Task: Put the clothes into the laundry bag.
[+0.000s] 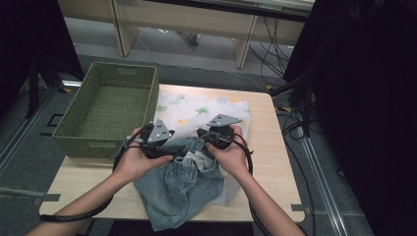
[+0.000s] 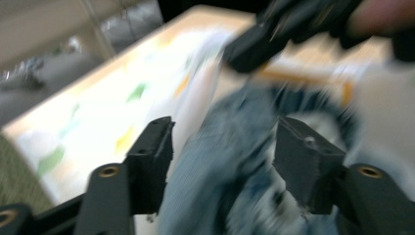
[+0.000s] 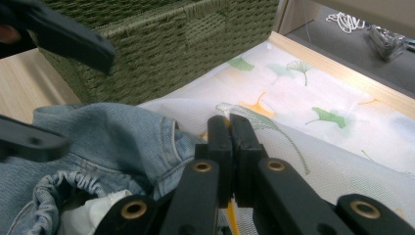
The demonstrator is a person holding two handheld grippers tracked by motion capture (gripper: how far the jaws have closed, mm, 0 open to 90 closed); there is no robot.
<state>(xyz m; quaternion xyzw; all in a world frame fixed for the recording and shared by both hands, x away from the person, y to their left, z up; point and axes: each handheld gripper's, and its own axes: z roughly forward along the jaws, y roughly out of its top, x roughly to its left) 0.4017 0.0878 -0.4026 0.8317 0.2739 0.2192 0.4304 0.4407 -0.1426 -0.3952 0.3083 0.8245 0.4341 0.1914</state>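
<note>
My left gripper (image 2: pixel 222 161) has jaws apart, denim shorts (image 1: pixel 179 184) loose between them; right gripper (image 3: pixel 230 142) is pinched shut w/ nothing visibly held. Shorts sit at table's 6 o'clock edge on the leaf-print cloth (image 1: pixel 196 110), basket (image 1: pixel 74 115) at 10. Soft, floppy, prob light: I'd grab the thick elastic waistband.

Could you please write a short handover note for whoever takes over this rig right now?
Left gripper: jaws apart, denim between them, pads not pressing.
Right gripper: jaws together over the white leaf-print cloth; whether they pinch fabric I cannot tell.
Denim garment: crumpled at the table's near edge, partly on the cloth.
Green woven basket: far left, nothing visible inside.
Done: nothing folded or put away.
Left: probably regrip the denim and straighten it.
</note>
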